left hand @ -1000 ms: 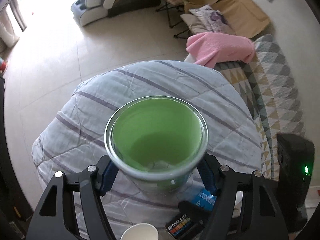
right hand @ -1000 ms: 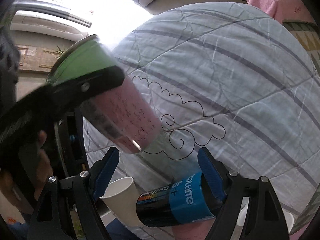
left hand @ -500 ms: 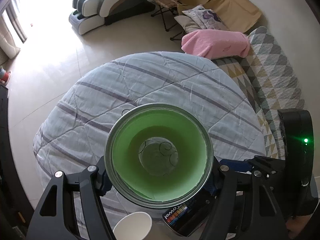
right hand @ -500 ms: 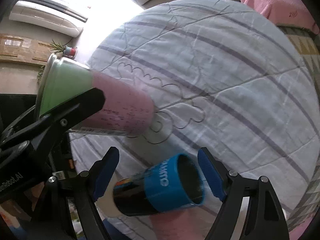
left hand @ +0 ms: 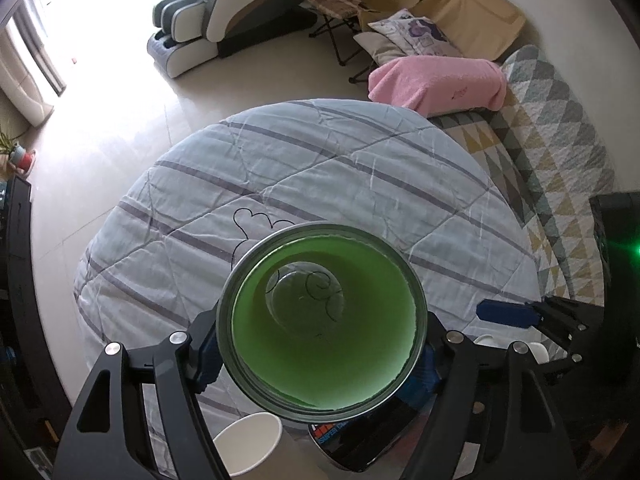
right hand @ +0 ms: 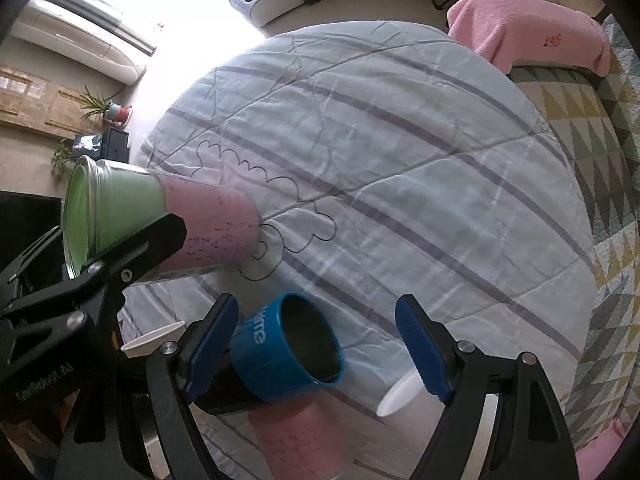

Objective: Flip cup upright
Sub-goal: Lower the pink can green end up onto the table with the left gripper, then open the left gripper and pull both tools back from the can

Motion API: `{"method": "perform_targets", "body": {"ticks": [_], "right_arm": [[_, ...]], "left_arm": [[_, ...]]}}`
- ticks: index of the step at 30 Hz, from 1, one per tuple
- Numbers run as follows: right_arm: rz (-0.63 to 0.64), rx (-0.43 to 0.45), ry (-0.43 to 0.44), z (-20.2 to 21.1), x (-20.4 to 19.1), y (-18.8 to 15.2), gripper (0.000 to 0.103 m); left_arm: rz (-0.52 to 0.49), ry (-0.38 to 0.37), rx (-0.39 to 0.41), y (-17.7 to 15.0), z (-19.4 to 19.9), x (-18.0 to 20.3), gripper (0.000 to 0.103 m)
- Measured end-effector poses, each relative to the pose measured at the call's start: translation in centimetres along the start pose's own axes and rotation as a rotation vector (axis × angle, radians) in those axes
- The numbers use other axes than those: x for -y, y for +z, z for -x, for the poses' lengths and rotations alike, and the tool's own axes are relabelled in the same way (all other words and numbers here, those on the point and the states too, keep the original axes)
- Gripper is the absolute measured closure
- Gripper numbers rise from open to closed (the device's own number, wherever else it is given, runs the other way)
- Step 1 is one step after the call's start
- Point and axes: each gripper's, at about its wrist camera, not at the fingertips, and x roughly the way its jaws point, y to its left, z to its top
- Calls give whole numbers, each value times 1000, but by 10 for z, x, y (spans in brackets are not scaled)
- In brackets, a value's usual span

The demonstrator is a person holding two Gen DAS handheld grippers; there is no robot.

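My left gripper [left hand: 320, 340] is shut on a clear glass cup with a green and pink lining [left hand: 320, 332]; I look straight into its mouth. In the right wrist view the same cup [right hand: 168, 224] is tilted, its base touching or just above the striped quilt [right hand: 400, 140], mouth toward the left, with the left gripper's arm [right hand: 100, 280] clamped on it. My right gripper [right hand: 316, 344] is open and empty above a blue and black cup [right hand: 292, 356] standing mouth up. The blue right fingertip [left hand: 504, 314] shows in the left wrist view.
White paper cups stand near the front edge [left hand: 248, 444] [right hand: 400, 398] [right hand: 154, 340]. A pink cup [right hand: 296, 440] sits below the blue one. A pink towel [right hand: 528, 28] lies at the quilt's far right, beside a triangle-patterned cover [right hand: 592, 200].
The left gripper has swung the green cup from mouth up-left toward base down and lowered it to the quilt. The right gripper has pulled back and risen over the blue cup.
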Motion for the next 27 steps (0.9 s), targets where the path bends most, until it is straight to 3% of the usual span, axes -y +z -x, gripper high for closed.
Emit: {"method": "perform_targets", "body": {"ticks": [8,19,27], "right_arm": [[-26,7,15,1,2,-2,21],[19,1,40,14,0,-16,21],[162,53,51,50,-8,-44,21]], "left_arm": [[0,12,-13,-2,2,7,17],[54,26,-4,-26,30,-3,14],[149,48,148,-78,88,1,10]]}}
